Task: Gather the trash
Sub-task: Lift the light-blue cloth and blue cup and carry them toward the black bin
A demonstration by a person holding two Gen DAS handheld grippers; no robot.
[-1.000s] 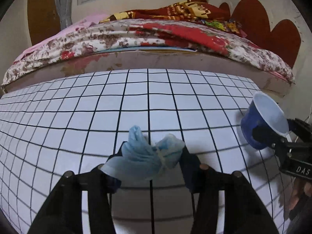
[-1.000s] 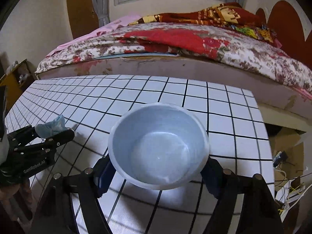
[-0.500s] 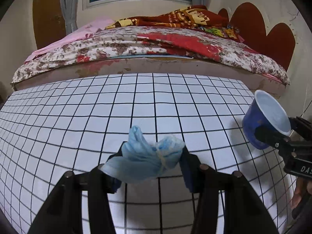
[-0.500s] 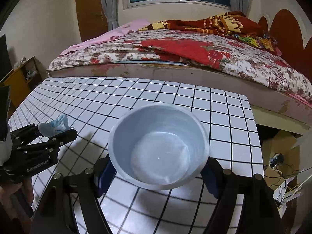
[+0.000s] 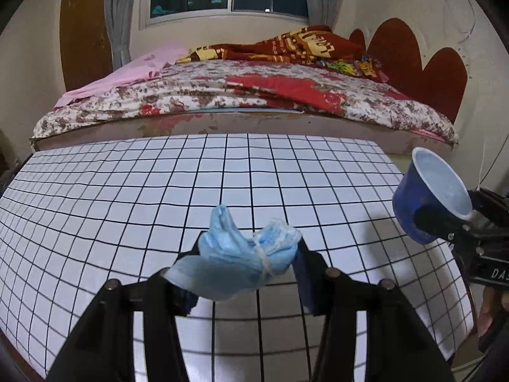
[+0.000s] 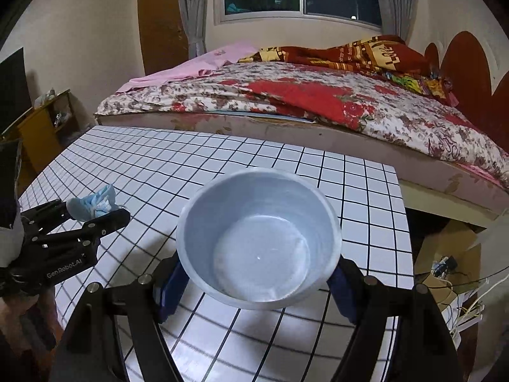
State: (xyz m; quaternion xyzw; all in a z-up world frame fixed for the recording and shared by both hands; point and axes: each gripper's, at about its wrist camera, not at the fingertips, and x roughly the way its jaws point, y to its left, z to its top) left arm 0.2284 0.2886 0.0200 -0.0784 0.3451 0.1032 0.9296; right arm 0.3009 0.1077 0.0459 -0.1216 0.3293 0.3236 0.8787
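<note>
My left gripper (image 5: pixel 246 264) is shut on a crumpled light blue face mask (image 5: pixel 235 258) and holds it above the white grid-patterned table (image 5: pixel 127 191). The mask also shows in the right wrist view (image 6: pixel 94 205), between the left gripper's fingers (image 6: pixel 105 221). My right gripper (image 6: pixel 254 273) is shut on a blue paper cup (image 6: pixel 259 238), open mouth toward the camera, empty inside. The cup also shows at the right edge of the left wrist view (image 5: pixel 429 197), held above the table's right side.
A bed (image 5: pixel 254 95) with a floral and red blanket runs along the table's far edge. A dark red headboard (image 5: pixel 420 67) stands at the right. A cardboard box and cables (image 6: pixel 445 264) lie on the floor right of the table. A yellow shelf (image 6: pixel 41 127) stands left.
Both grippers have risen and drawn back from the table, so more of the table and the room shows. The mask and the cup stay held as before.
</note>
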